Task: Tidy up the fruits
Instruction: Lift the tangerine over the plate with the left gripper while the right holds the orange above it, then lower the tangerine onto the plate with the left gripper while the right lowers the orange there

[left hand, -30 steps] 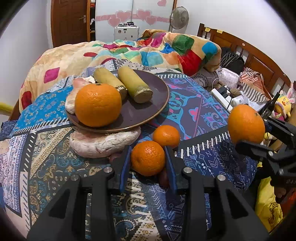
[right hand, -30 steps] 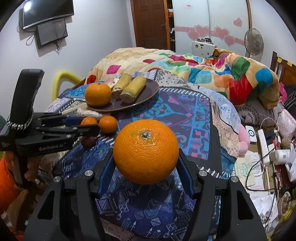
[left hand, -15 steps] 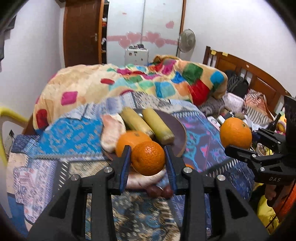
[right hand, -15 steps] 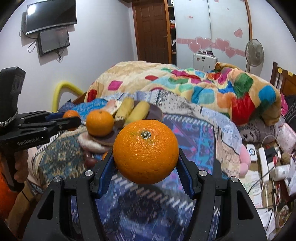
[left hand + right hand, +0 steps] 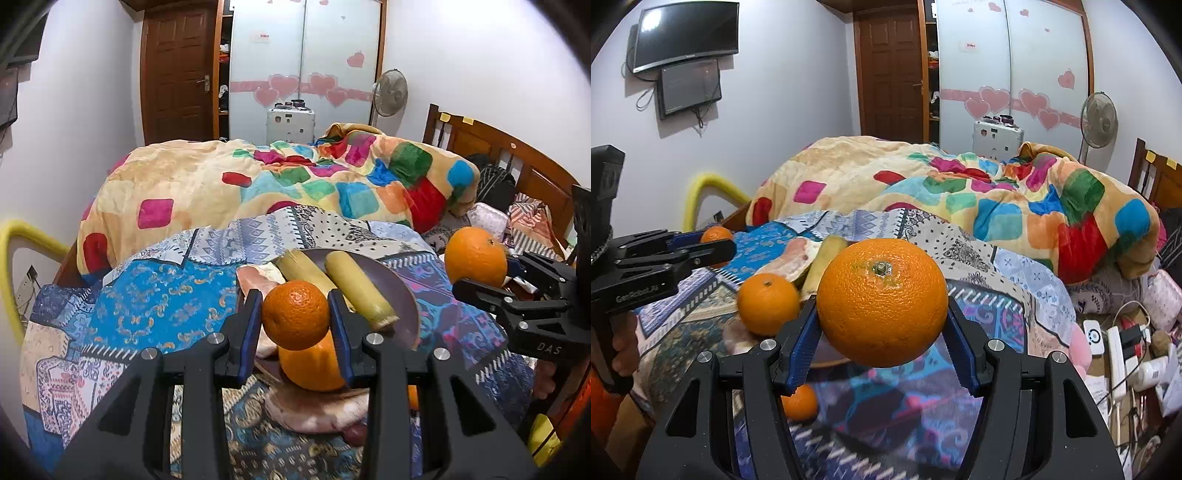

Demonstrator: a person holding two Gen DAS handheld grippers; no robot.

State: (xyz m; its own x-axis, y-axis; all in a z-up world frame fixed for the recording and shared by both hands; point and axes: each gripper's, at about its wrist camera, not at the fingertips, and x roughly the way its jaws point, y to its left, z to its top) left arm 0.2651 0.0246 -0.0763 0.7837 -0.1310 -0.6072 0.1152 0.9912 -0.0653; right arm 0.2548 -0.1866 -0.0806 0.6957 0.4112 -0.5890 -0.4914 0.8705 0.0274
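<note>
My left gripper (image 5: 295, 317) is shut on a small orange (image 5: 296, 314) and holds it in the air above the near rim of the dark round plate (image 5: 402, 291). The plate carries a bigger orange (image 5: 314, 369) and two yellow-green cane pieces (image 5: 360, 291). My right gripper (image 5: 882, 325) is shut on a large orange (image 5: 882, 301), held up to the right of the plate; it shows in the left wrist view (image 5: 476, 256). Another small orange (image 5: 799, 402) lies on the patterned cloth below.
Pale peeled fruit pieces (image 5: 314, 410) lie beside and under the plate's near edge. A dark round fruit (image 5: 356, 434) lies by them. A colourful blanket (image 5: 295, 184) is heaped behind. A wooden headboard (image 5: 498, 155) and cluttered floor (image 5: 1126, 350) are on the right.
My left gripper lifted the small orange off the cloth and carried it up over the plate's near rim. My right gripper rose with the large orange.
</note>
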